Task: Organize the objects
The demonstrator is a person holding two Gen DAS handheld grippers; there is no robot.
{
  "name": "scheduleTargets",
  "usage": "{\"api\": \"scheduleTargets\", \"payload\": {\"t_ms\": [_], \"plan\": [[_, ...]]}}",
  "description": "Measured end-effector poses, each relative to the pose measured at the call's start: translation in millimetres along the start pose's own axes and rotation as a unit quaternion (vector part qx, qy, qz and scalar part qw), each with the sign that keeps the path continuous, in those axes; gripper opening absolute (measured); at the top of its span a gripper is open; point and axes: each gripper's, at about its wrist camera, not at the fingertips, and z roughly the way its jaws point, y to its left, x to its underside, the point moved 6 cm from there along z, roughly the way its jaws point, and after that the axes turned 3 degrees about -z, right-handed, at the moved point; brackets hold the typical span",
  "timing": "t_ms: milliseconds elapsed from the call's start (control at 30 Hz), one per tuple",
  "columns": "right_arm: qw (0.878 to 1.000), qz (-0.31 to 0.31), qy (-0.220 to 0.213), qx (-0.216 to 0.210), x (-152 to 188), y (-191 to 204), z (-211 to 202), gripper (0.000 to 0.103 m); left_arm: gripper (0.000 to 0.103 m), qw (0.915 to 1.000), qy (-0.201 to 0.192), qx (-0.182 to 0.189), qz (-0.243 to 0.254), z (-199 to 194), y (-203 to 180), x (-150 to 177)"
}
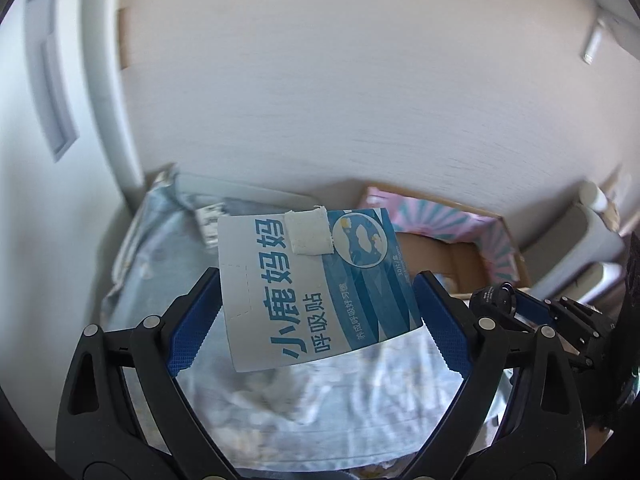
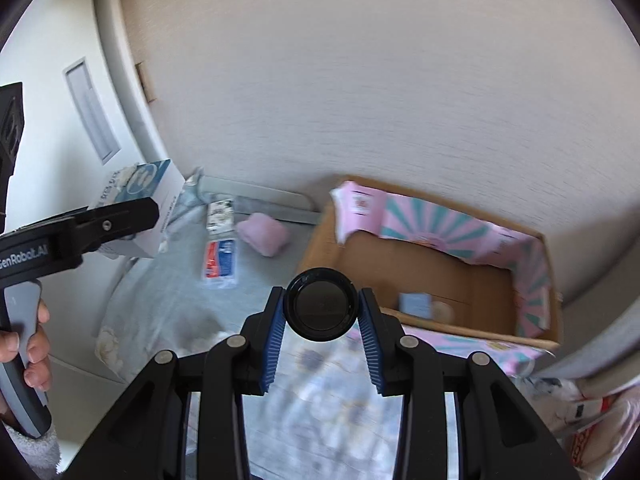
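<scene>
From the left wrist, the left tongs [image 1: 320, 292] stand wide, clamped across the width of a blue-and-white box [image 1: 316, 284] held above the bed [image 1: 168, 248]; it looks light, stiff card, best gripped on its side edges as here. From the right wrist, the right tongs [image 2: 320, 312] are narrow on a round black jar [image 2: 319, 305], probably smooth and slippery, near the carton [image 2: 536, 292] toward the bed's right edge.
</scene>
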Motion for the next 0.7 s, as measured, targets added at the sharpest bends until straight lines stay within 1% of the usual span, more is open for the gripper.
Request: {"api": "scheduleTargets", "payload": {"t_ms": [233,267,300,333,400,433,500,533,567,600,667,700], "plan": [[0.999,0.031,0.005,0.026,25,-54,-29,0.033,0.092,0.9987,0.008,0.036,0.037,0,-70,9],[0.999,0.033,0.007,0.027,28,-60,-30,0.033,0.077,0.9983,0.011,0.040,0.040,4,-79,11],[0.999,0.036,0.009,0.030,31,-66,-32,0.033,0.048,0.9978,0.015,0.044,0.046,8,-88,12],[0.999,0.039,0.011,0.034,34,-74,-35,0.033,0.048,0.9969,0.029,0.054,0.050,14,-97,14],[0.998,0.046,0.019,0.037,37,-86,-35,0.033,0.048,0.9963,0.038,0.072,0.027,32,-108,17],[0.998,0.051,0.024,0.032,39,-91,-32,0.033,0.048,0.9958,0.041,0.077,0.027,43,-111,18],[0.998,0.057,0.027,0.021,42,-100,-24,0.033,0.048,0.9950,0.075,0.057,0.032,67,-109,30],[0.998,0.056,0.026,0.018,45,-104,-21,0.033,0.048,0.9942,0.085,0.064,0.019,71,-108,38],[0.998,0.054,0.019,0.015,50,-110,-17,0.033,0.048,0.9926,0.095,0.073,0.018,76,-109,48],[0.999,0.020,0.012,-0.027,57,-112,-13,0.033,0.048,0.9912,0.109,0.069,0.030,83,-111,59],[0.996,0.067,0.050,-0.034,79,-128,8,0.033,0.048,0.9888,0.125,0.047,0.067,94,-117,76],[0.993,0.091,0.059,-0.041,87,-135,14,0.033,0.051,0.9875,0.129,0.043,0.079,97,-119,81]]}}
